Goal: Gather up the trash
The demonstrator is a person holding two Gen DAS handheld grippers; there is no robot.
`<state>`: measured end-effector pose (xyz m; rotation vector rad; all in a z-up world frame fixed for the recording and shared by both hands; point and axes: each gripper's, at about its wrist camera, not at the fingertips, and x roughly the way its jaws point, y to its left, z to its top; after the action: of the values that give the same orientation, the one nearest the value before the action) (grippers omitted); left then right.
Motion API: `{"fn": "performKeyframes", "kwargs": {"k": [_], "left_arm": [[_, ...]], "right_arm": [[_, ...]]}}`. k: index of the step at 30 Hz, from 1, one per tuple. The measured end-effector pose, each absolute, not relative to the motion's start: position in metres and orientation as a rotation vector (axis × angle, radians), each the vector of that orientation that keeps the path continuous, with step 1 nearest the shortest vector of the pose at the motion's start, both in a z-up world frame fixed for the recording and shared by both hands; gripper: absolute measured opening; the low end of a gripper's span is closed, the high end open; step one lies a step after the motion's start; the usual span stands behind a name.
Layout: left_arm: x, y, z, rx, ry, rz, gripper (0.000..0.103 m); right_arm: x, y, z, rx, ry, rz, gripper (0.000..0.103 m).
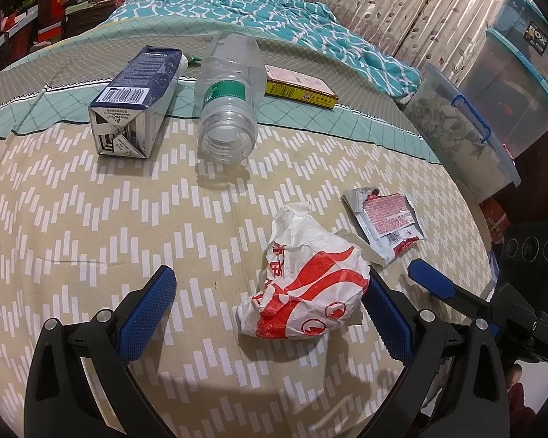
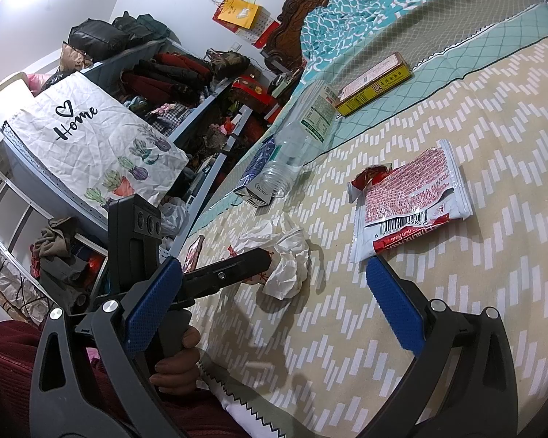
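Lower right of the left wrist view: the crumpled wrapper (image 1: 303,284) hides part of one blue finger. The carton (image 2: 254,179) sits mostly behind the clear bottle (image 2: 296,142) (print unreadable), and the storage bins (image 1: 518,84) run off-frame.

The left hand-held gripper (image 1: 270,314) stood wide open over the bed (image 1: 91,219), a crumpled red-and-white bag (image 1: 307,292) between its blue pads, seemingly touching the right one. Beyond lay an empty bottle (image 1: 228,98), a dark blue carton (image 1: 135,102), a yellow box (image 1: 299,85) and a torn wrapper (image 1: 387,224). The right hand-held gripper's tip (image 1: 433,278) showed beside it.
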<state>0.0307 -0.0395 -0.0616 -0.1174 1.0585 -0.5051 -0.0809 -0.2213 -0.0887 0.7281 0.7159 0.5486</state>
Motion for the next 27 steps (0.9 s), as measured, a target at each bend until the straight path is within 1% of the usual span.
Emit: {"fn": "performKeyframes", "kwargs": {"k": [27], "left_arm": [[0.0301,-0.0366,-0.0619,-0.125,1.059,-0.512,0.095]], "right_arm": [[-0.081,-0.2177,-0.0882,0.723,0.717,0.546,0.1]]}}
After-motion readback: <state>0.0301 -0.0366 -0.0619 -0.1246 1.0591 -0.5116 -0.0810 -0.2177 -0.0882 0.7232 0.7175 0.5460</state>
